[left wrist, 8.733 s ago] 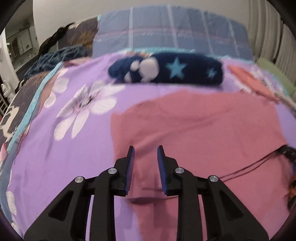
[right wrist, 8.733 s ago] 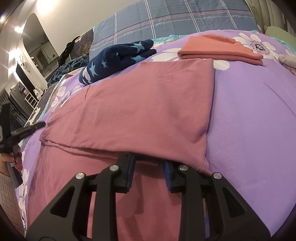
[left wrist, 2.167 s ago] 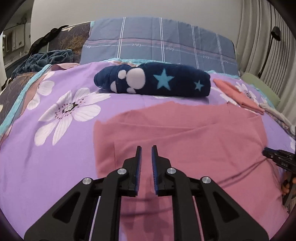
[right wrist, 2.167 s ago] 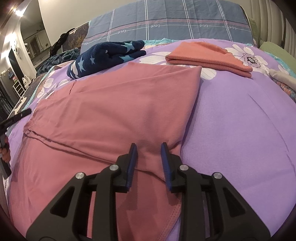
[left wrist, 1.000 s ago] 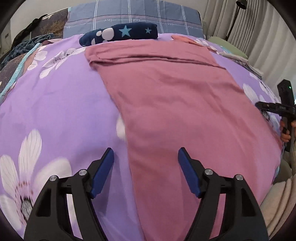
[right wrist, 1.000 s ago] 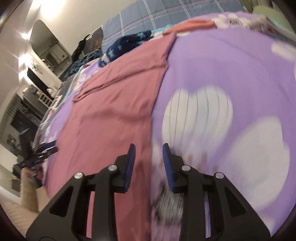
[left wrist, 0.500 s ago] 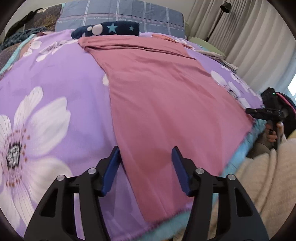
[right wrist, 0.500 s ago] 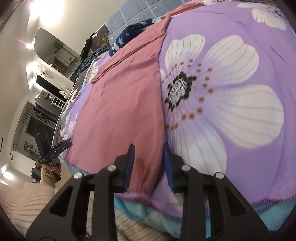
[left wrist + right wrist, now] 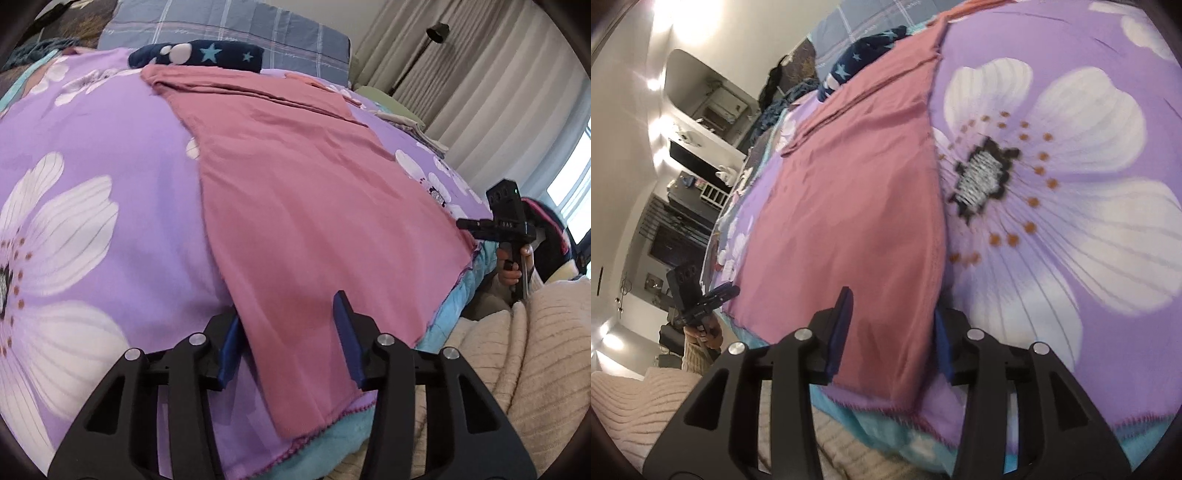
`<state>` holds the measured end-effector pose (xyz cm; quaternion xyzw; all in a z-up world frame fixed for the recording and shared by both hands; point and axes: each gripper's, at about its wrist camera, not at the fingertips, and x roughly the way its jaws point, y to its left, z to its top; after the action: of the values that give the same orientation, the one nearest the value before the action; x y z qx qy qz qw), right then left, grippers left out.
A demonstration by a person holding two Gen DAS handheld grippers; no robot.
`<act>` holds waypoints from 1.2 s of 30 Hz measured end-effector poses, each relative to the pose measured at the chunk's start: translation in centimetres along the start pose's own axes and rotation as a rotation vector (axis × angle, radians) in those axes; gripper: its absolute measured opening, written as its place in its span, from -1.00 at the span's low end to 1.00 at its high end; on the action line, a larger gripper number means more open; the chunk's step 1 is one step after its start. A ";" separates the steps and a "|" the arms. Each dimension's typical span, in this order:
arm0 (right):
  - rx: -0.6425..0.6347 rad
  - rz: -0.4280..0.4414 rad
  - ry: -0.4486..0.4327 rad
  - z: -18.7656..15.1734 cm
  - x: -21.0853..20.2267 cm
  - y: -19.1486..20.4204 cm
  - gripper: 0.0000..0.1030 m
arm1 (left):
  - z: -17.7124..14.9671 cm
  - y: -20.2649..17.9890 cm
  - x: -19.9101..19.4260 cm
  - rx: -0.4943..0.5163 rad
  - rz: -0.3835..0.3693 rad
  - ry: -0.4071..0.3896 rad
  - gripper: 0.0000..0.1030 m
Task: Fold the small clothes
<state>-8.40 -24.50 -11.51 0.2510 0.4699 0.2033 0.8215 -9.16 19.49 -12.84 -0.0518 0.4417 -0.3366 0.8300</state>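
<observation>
Pink garment (image 9: 295, 206) lies flat on the purple bedspread (image 9: 92, 155), long axis running away from both grippers toward the pillows, top end already folded over. Left gripper (image 9: 288, 332) straddles the near-left hem corner, jaws closing but not pinched yet. Right gripper (image 9: 892, 328) straddles the near-right corner, jaws just widened, nothing gripped.

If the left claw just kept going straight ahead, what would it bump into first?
Most likely the pink cloth garment spread flat on the purple flowered bedspread; the left claw already straddles its near corner, pointing downward.
</observation>
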 end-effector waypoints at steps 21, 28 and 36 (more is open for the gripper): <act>-0.203 0.279 -0.516 2.0 -15.1 8.5 -0.95 | 4.1 -9.2 -15.1 0.190 0.114 -0.582 -0.97; -0.164 0.213 -0.491 2.6 -14.3 6.6 -0.95 | 6.0 -7.1 -13.6 0.086 0.081 -0.544 -0.96; -0.026 0.165 -0.432 10.9 -7.7 2.7 -0.95 | 14.0 -1.0 -7.0 -0.096 0.082 -0.441 -0.96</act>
<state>-2.81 -29.12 0.00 0.3155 0.2583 0.2174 0.8868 -1.65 19.97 0.87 -0.1454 0.2669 -0.2619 0.9160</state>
